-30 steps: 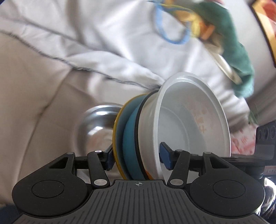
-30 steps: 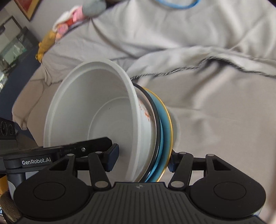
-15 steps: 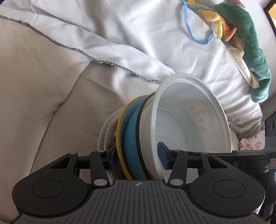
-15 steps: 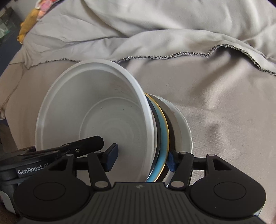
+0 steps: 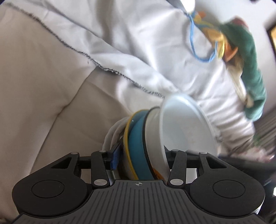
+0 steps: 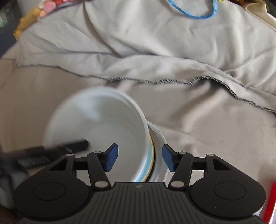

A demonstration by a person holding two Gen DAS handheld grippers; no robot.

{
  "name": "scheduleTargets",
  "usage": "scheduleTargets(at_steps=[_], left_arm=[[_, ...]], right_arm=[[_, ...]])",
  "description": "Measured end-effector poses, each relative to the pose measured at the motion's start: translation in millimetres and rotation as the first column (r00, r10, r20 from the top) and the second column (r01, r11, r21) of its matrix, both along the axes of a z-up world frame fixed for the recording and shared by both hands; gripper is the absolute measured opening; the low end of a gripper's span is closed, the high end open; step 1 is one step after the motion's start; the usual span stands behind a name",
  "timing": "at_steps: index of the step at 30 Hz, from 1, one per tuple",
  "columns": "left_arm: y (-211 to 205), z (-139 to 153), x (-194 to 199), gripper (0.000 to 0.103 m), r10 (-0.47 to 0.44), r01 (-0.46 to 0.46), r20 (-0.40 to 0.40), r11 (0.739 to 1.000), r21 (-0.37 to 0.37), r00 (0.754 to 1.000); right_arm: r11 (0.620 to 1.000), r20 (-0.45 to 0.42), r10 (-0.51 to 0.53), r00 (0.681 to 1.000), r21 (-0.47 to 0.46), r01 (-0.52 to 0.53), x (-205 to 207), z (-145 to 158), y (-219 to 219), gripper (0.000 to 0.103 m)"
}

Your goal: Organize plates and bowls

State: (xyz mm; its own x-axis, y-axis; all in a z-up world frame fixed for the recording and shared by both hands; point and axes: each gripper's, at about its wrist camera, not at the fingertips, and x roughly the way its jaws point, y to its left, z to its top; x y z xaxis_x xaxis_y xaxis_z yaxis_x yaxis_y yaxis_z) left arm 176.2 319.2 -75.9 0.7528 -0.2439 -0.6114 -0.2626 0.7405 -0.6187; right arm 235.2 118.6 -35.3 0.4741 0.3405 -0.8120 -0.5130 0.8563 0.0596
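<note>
A nested stack of dishes stands on edge on a bed: a large white bowl [image 5: 186,127] in front, then a blue bowl [image 5: 138,143], a yellow-rimmed plate [image 5: 126,137] and a white dish [image 5: 110,137] behind. My left gripper [image 5: 141,155] straddles the stack's rim, with a pad close on each side. In the right wrist view the white bowl [image 6: 96,124] and the white dish [image 6: 158,137] sit between the pads of my right gripper [image 6: 140,158], which is open with gaps on both sides. The left gripper's finger [image 6: 69,148] reaches into the bowl.
The stack lies on a beige quilt [image 5: 43,86] under a rumpled white sheet with a dark stitched hem [image 5: 103,67]. A heap of clothes with a green cloth [image 5: 250,69] and a blue cord [image 6: 193,13] lies at the far side.
The right gripper has opened off the stack. The stack has tipped down toward the quilt, with the white dish now behind it. The steel bowl seen a second ago is out of view.
</note>
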Motion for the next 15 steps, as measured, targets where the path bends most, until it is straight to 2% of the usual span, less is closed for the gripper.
scheduleTargets(at_steps=[5, 9, 11, 15], left_arm=[[2, 1, 0, 0.049, -0.012, 0.012, -0.001, 1.0, 0.003, 1.0], [-4, 4, 5, 0.054, -0.029, 0.028, 0.003, 0.999, 0.036, 1.0], [-9, 3, 10, 0.055, -0.049, 0.049, -0.004, 0.997, 0.056, 0.999], [5, -3, 6, 0.048, -0.024, 0.024, -0.003, 0.999, -0.038, 1.0]], right_arm=[[0.998, -0.057, -0.011, 0.998, 0.061, 0.014, -3, -14, -2, 0.058], [0.997, -0.035, 0.013, 0.999, 0.082, -0.01, -5, -7, -4, 0.048], [0.996, -0.029, 0.012, 1.0, 0.087, -0.009, -5, -5, -5, 0.048], [0.998, 0.017, 0.017, 1.0, 0.053, -0.018, -8, -6, -3, 0.048]])
